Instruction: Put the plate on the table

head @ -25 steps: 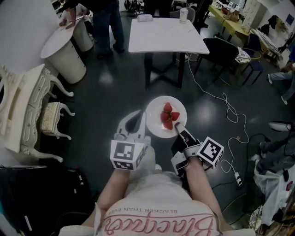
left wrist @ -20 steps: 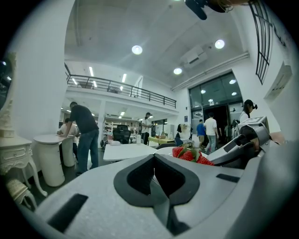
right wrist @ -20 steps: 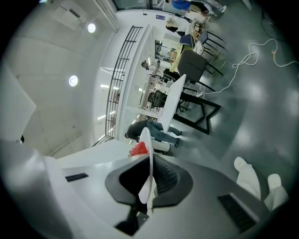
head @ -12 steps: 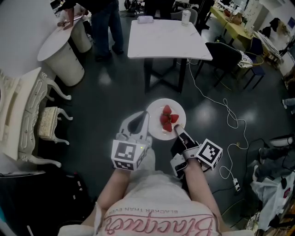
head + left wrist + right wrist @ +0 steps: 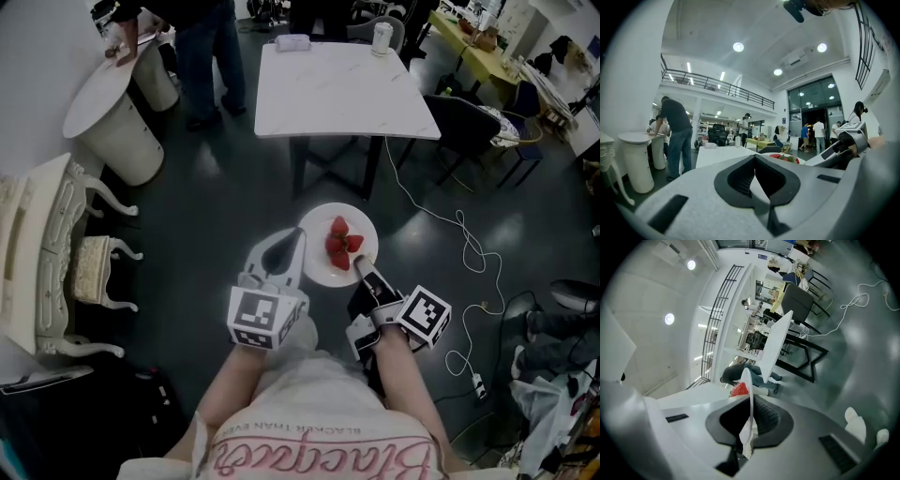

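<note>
Plate of strawberries held over the floor by the right gripper

The right gripper's (image 5: 361, 267) jaws are clamped on the near rim of the white plate (image 5: 315, 266), which reaches forward from them with strawberries (image 5: 340, 246) on it. The left gripper's (image 5: 296, 238) jaws are together at the tips with nothing between them, just left of the plate's rim. The white table (image 5: 342, 84) stands well ahead of both.

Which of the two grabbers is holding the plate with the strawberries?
The right gripper: its fingers pinch the white plate's near rim. The left gripper sits beside the plate, holding nothing.
</note>
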Demonstrator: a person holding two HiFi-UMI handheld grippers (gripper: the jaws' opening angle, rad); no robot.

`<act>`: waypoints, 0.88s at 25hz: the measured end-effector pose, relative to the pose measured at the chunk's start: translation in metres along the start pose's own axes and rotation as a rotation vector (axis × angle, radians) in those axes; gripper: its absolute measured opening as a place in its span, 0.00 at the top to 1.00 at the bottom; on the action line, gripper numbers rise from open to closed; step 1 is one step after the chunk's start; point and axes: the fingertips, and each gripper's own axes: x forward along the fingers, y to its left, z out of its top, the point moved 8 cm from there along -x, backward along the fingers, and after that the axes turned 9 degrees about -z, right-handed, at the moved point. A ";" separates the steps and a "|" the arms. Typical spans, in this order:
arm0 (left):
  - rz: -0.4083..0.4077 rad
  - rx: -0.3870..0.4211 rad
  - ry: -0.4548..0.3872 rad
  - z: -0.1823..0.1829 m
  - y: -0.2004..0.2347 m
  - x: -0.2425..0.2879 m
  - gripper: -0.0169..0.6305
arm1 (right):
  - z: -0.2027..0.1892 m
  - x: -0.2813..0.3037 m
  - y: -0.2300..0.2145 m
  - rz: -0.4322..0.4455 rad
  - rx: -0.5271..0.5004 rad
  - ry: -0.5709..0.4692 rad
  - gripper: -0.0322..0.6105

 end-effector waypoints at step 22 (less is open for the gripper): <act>-0.084 -0.062 0.001 0.012 0.140 0.101 0.97 | 0.055 0.151 0.053 -0.063 -0.017 -0.074 0.93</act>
